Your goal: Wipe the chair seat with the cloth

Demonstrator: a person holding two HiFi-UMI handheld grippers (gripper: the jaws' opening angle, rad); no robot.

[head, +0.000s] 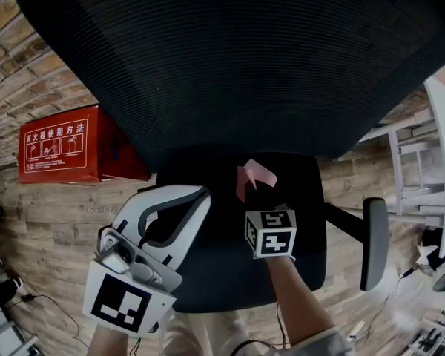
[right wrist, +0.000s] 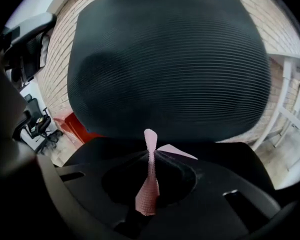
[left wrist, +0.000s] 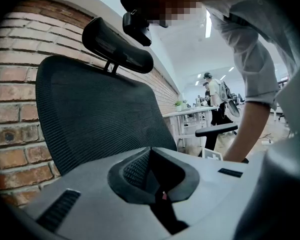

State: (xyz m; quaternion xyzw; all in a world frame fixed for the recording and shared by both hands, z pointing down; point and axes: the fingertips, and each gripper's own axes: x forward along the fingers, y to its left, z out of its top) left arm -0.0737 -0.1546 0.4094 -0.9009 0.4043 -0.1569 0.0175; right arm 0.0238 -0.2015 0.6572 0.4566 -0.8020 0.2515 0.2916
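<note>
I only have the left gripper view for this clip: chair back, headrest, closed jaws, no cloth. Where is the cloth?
Observer: The pink cloth is pinched in the right gripper, with the jaws shut on it.
Operator: Is it down on the seat?
Observer: In the head view that gripper is over the black seat, near the backrest. I cannot tell whether the cloth touches it.
Operator: Anything on the floor that I should note?
Observer: A red box sits on the wooden floor on the person's left, beside the chair.
</note>
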